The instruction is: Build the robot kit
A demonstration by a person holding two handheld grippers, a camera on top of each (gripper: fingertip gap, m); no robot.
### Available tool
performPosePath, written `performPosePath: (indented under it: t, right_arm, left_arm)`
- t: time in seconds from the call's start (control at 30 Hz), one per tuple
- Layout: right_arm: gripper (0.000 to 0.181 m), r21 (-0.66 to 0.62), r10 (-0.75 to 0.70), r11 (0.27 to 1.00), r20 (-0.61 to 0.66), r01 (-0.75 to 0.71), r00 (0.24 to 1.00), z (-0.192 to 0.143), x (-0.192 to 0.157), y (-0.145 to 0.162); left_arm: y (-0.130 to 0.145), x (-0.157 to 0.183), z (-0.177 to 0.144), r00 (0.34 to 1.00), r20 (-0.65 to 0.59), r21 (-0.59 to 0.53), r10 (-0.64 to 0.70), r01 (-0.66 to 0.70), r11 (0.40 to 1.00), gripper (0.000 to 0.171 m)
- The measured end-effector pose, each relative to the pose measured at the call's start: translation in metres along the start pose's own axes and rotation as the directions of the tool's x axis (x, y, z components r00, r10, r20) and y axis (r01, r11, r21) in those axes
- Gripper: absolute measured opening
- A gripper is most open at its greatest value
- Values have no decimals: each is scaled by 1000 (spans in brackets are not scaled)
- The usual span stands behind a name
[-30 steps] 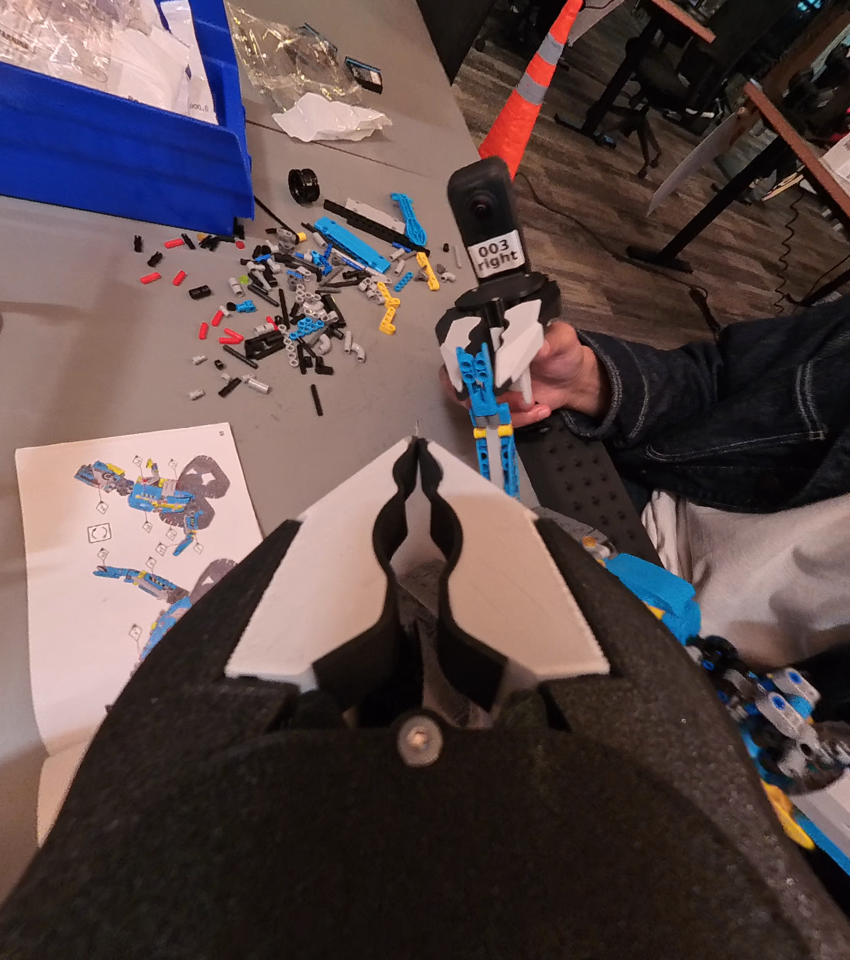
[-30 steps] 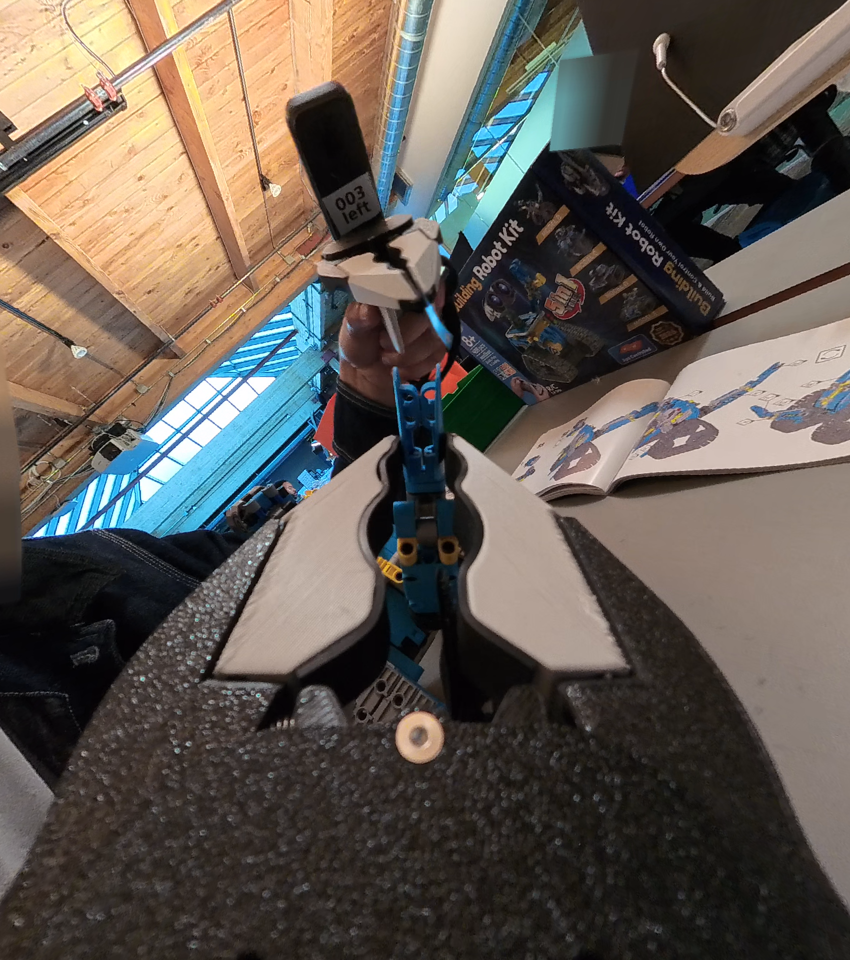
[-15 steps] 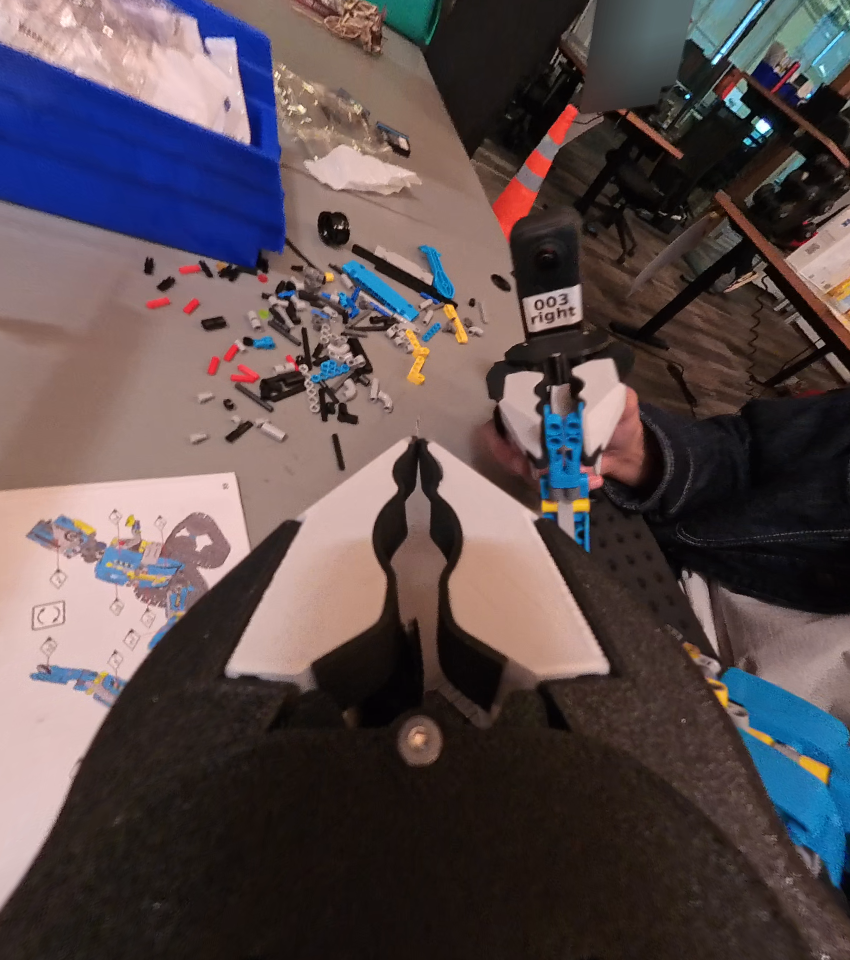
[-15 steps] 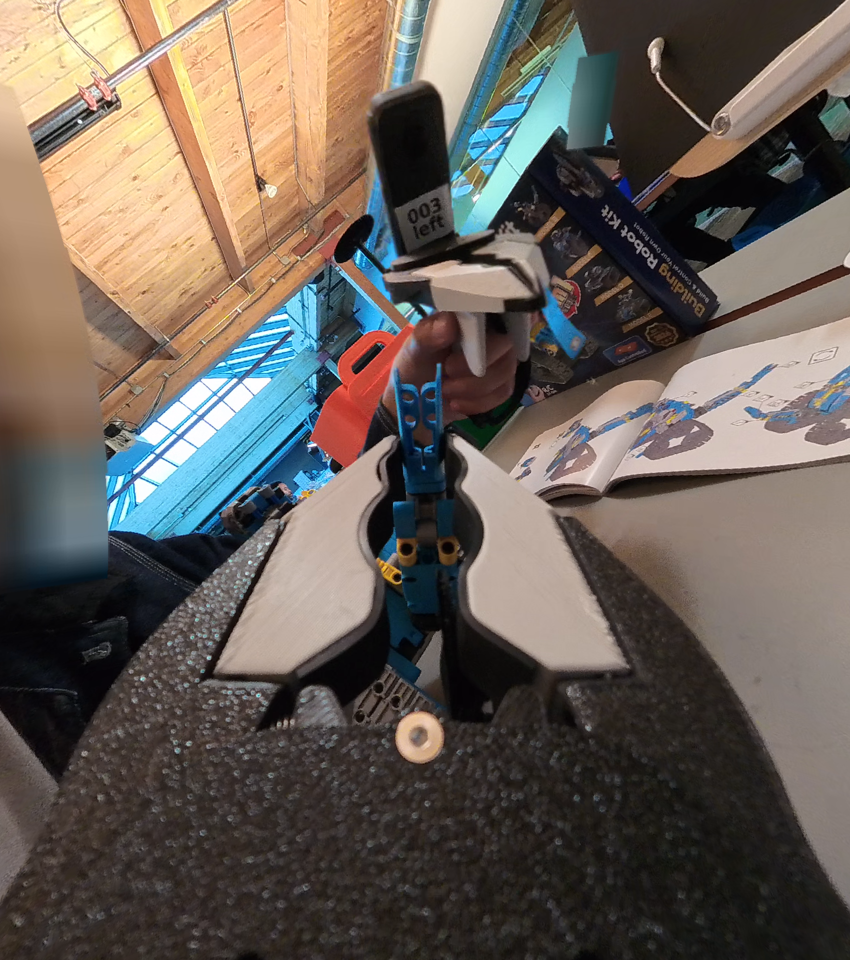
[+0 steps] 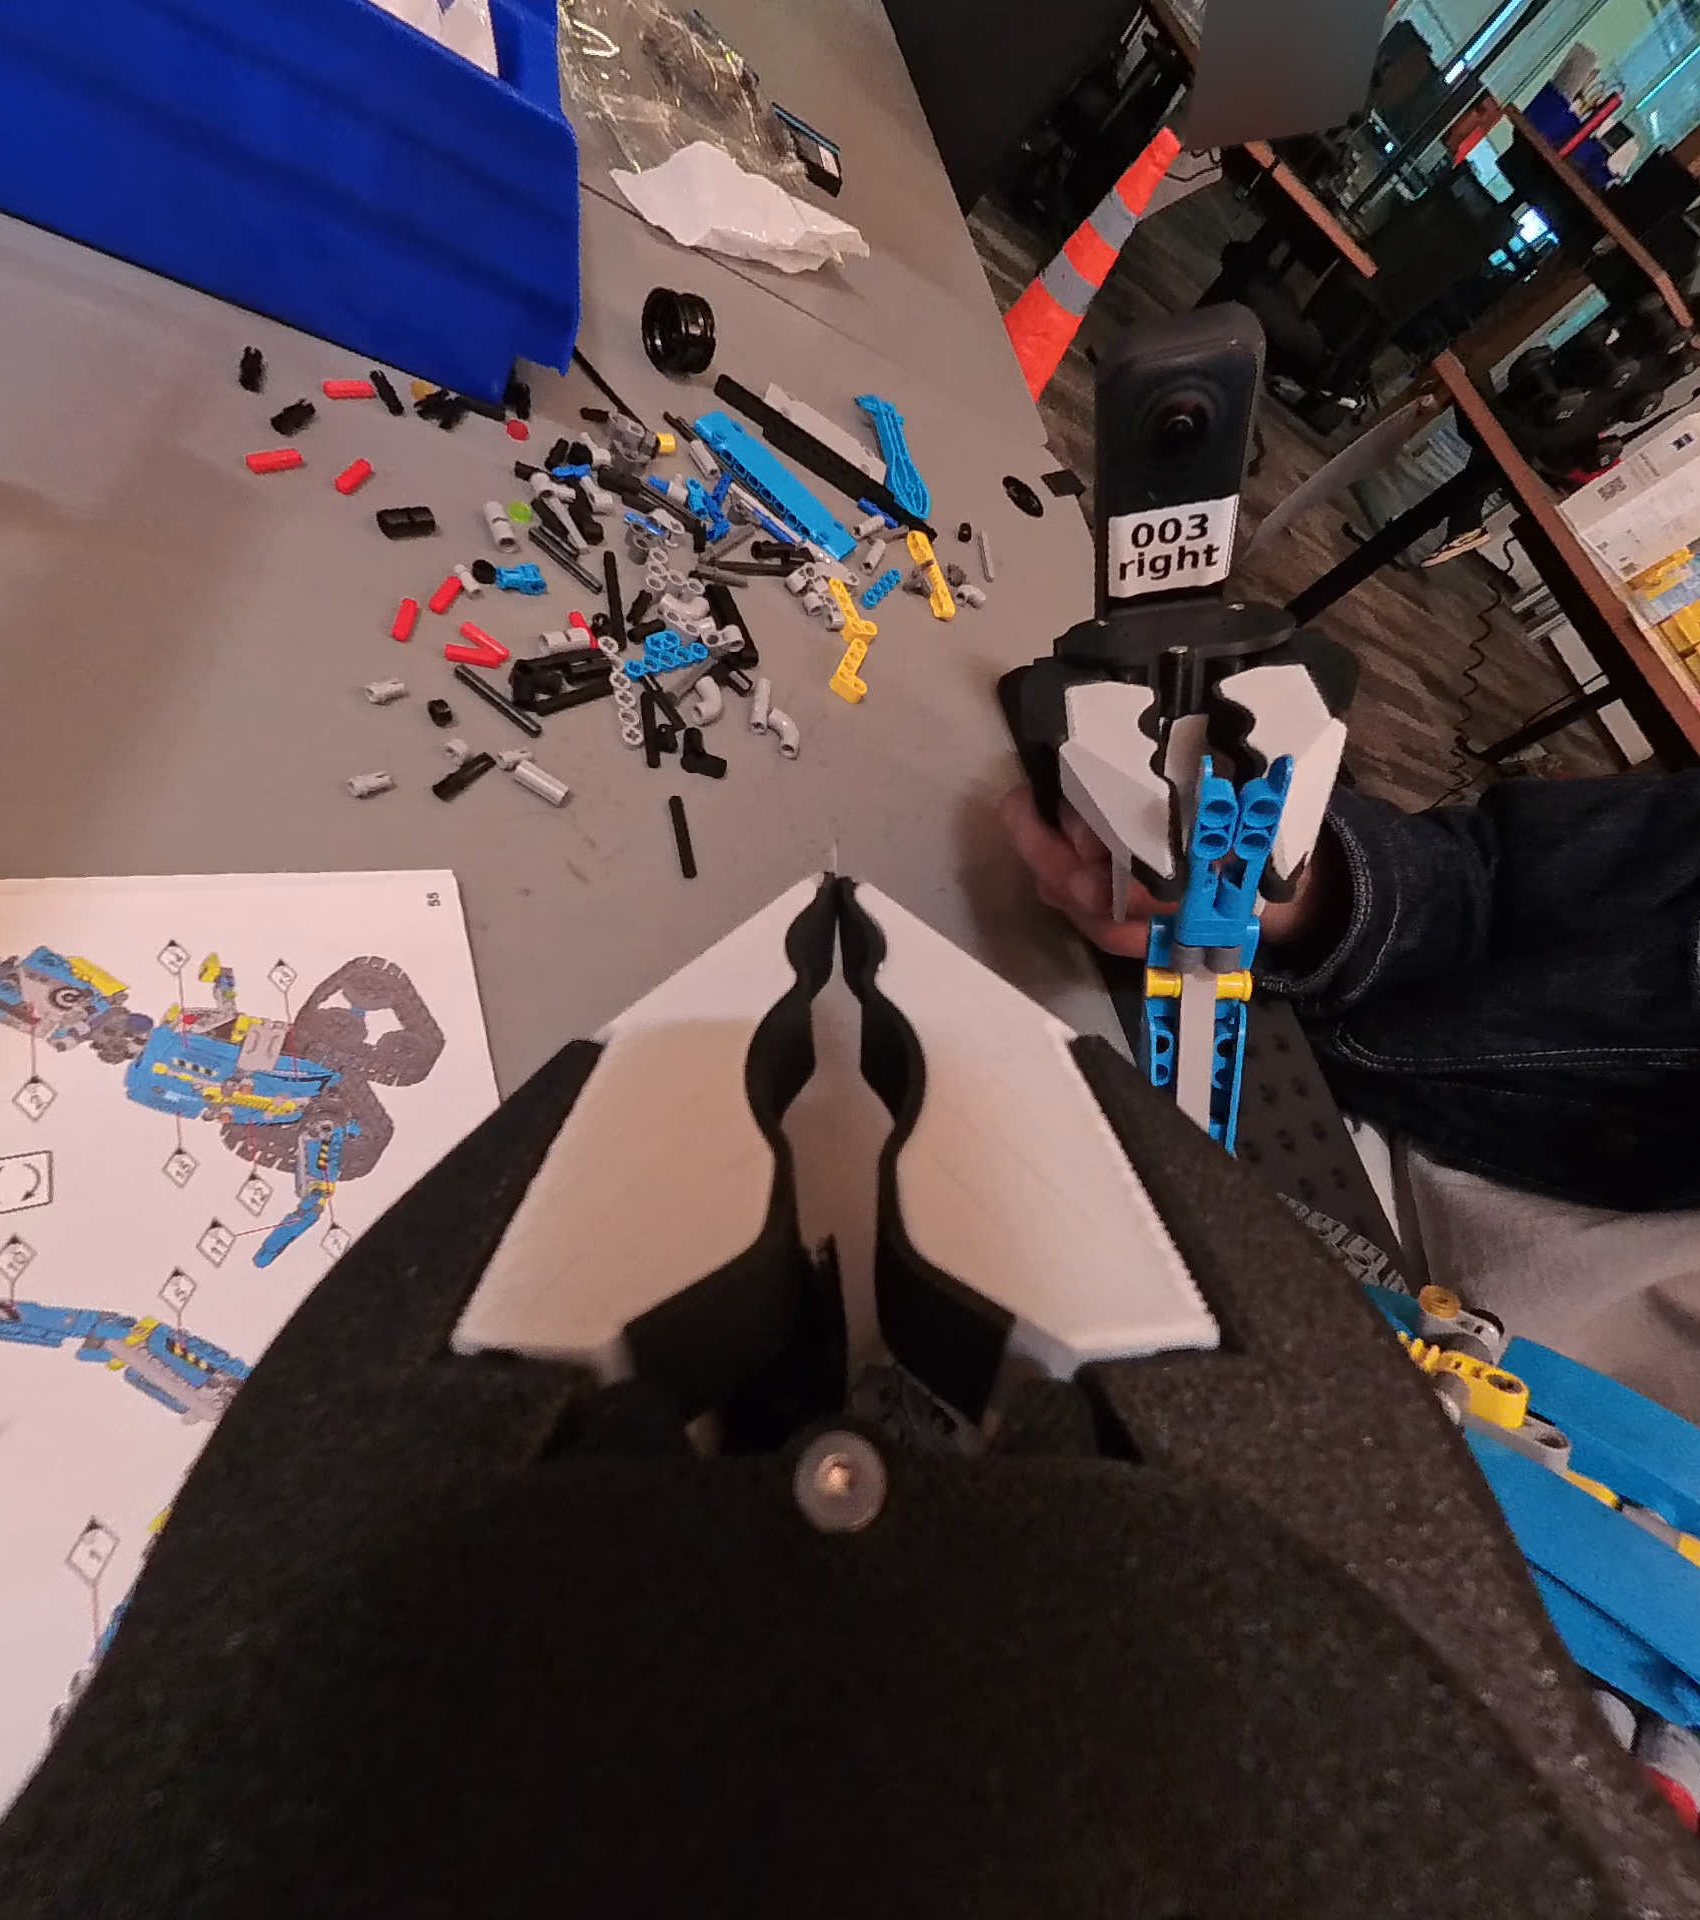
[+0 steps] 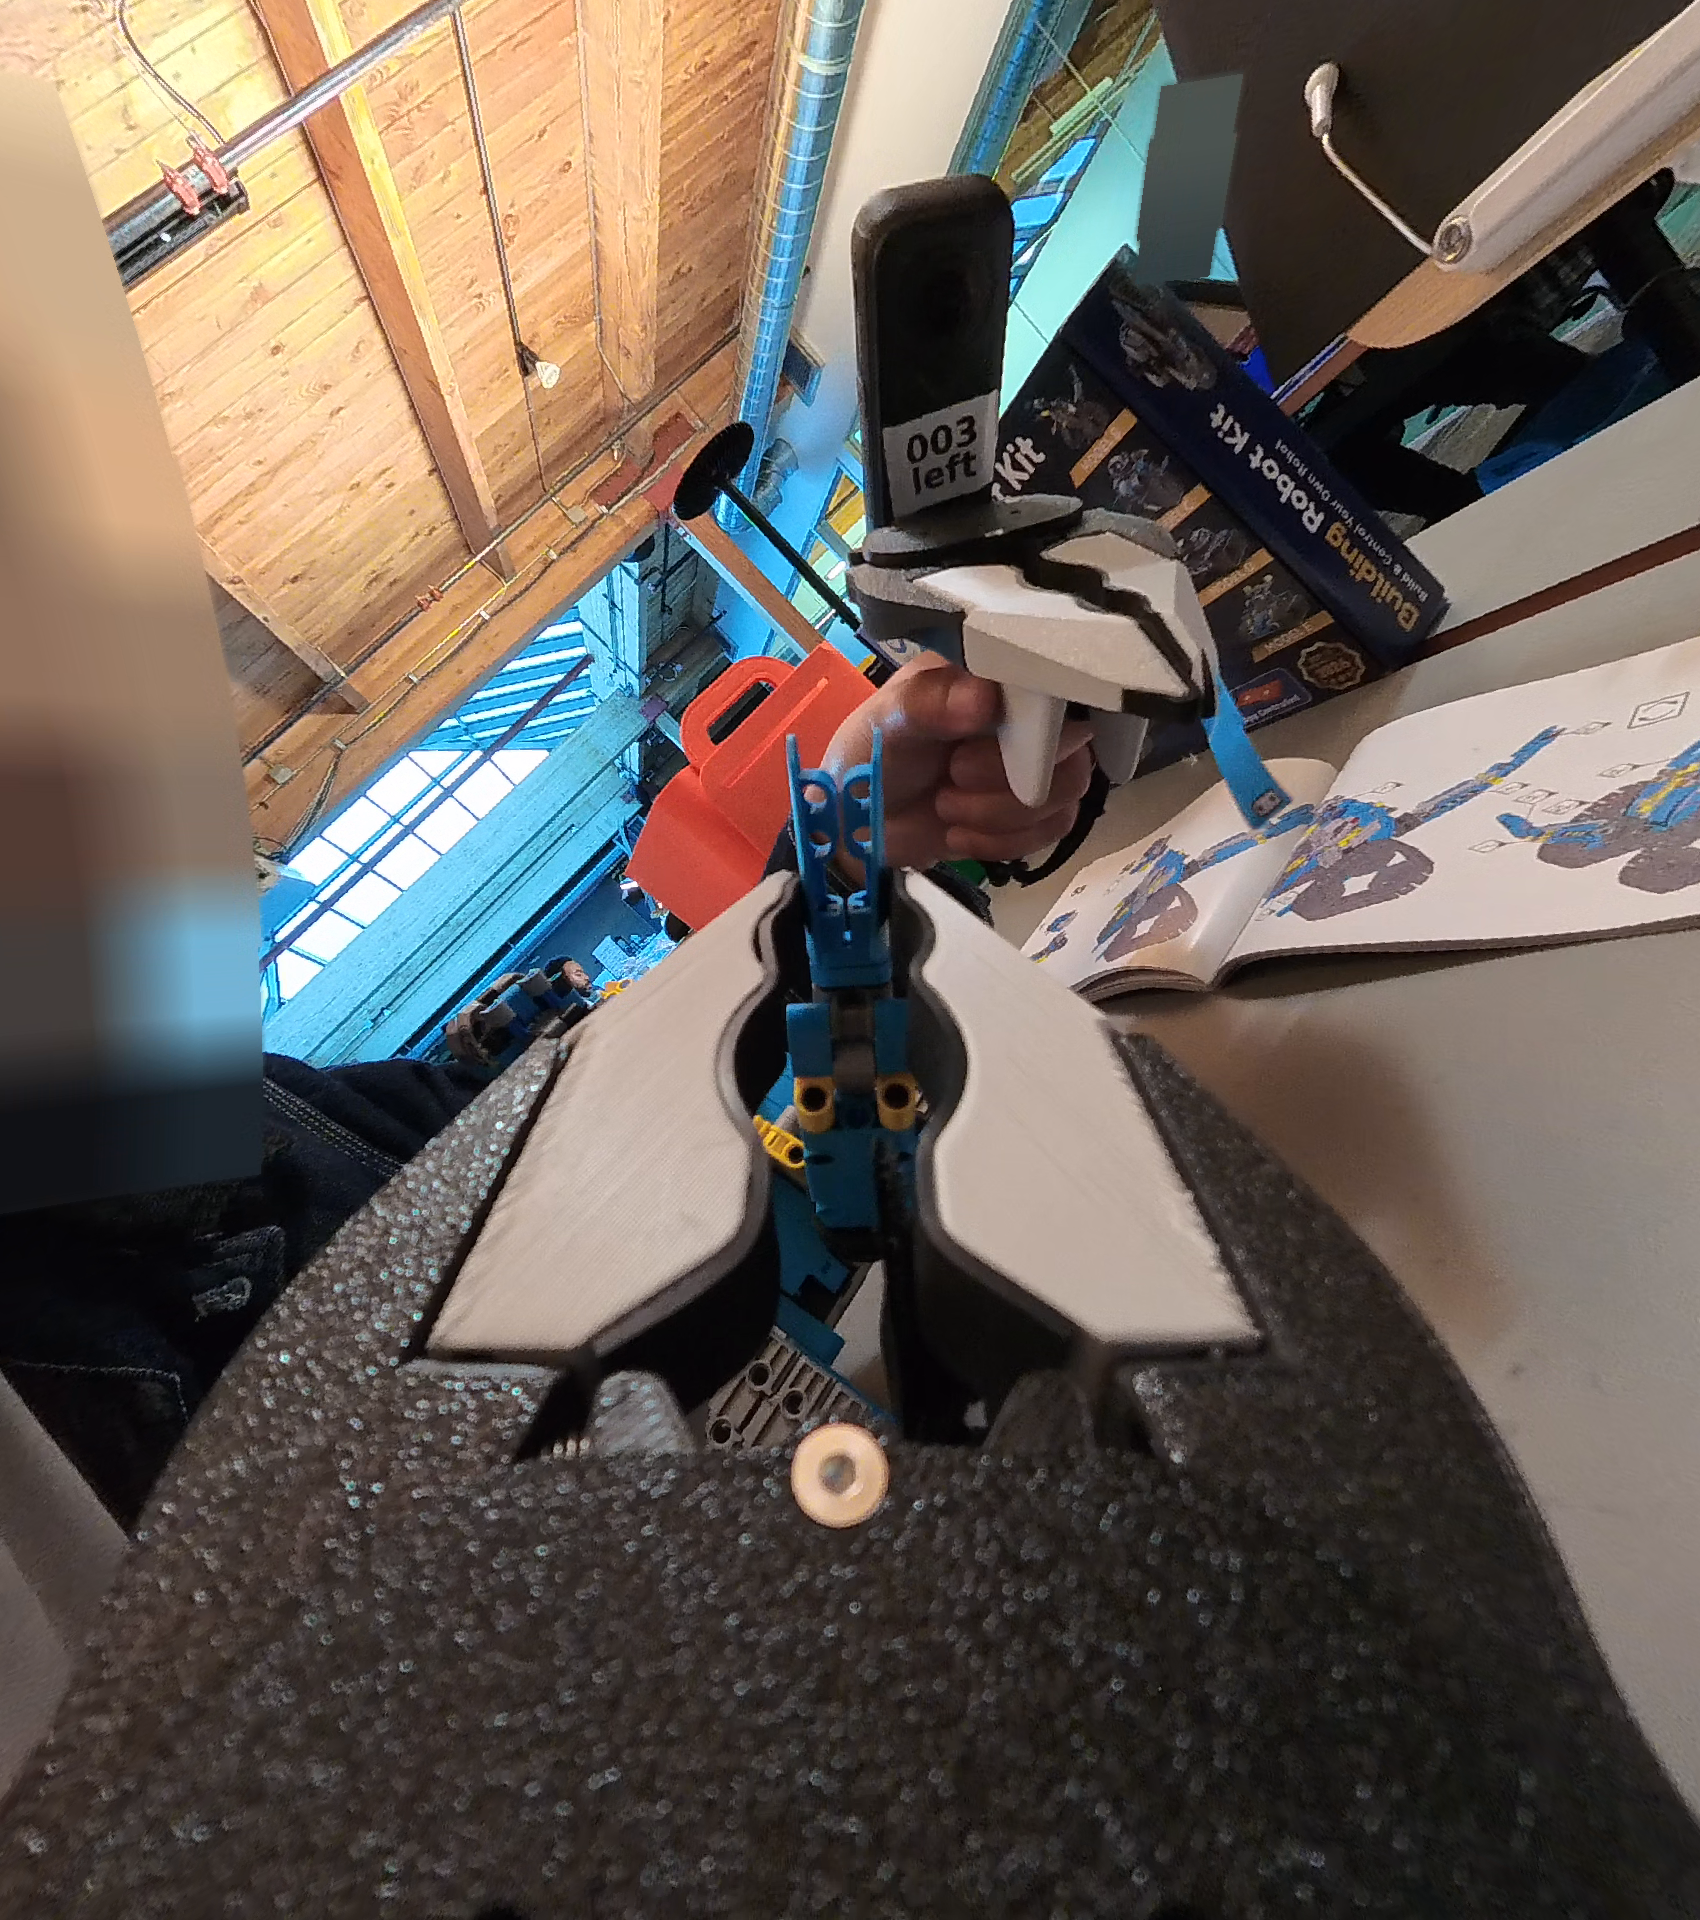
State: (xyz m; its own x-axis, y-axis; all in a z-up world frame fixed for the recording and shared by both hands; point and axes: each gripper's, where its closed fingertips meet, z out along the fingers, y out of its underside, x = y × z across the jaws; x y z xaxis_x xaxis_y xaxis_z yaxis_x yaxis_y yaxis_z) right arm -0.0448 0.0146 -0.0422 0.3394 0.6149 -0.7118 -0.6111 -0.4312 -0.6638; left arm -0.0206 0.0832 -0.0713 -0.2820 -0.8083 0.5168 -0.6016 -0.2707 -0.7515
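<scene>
Left claw (image 5: 833,883): tips pressed together with nothing seen between them; it hangs above the grey surface (image 5: 98,665), clear of everything. An open instruction booklet (image 5: 171,1091) lies just beside it on the left.

Right claw (image 6: 846,914): clenched on a blue brick assembly (image 6: 841,997) with yellow pins. The forked blue end sticks out past the tips, and the rest runs back between the jaws. In the left wrist view the same assembly (image 5: 1210,935) hangs below the right claw (image 5: 1204,821), held in the air off the near edge of the surface, with the long beams pointing down.

Surroundings: a scatter of loose small parts (image 5: 638,613) in black, grey, red, blue and yellow lies well apart from both claws. A blue bin (image 5: 306,177) stands behind them. A larger blue and yellow build (image 5: 1604,1507) sits low at the right; its support is hidden.

Risks, as judgement:
- The hold bears on a narrow part of a long assembly. A knock or a twist could swing it in the jaws or pull a pinned joint apart.
- Held off the edge, a dropped assembly would probably fall to the person's lap or the floor.
- How firmly the pads bite cannot be confirmed; the contact faces are in shadow.
- A low pass by the left claw could sweep loose parts off the surface.
</scene>
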Motion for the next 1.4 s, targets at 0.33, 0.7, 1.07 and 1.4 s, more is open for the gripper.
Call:
performPosePath:
  t: [0.33,0.7,1.07,1.4]
  right_arm:
    - [15,-1,0,1000,-3,0,1000,0,1,0]
    - [15,66,45,997,13,-46,999,-7,2,-12]
    - [19,192,85,977,38,-90,996,-22,4,-34]
    - [20,219,97,970,53,-106,994,-25,4,-38]
  left_arm:
    - [-1,3,-3,1000,-10,-3,7,-7,1000,0]
    - [0,5,-4,1000,-15,-9,8,-8,1000,0]
    - [0,7,-6,1000,-20,-17,17,-17,1000,0]
    - [1,7,-8,1000,-24,-22,16,-16,1000,0]
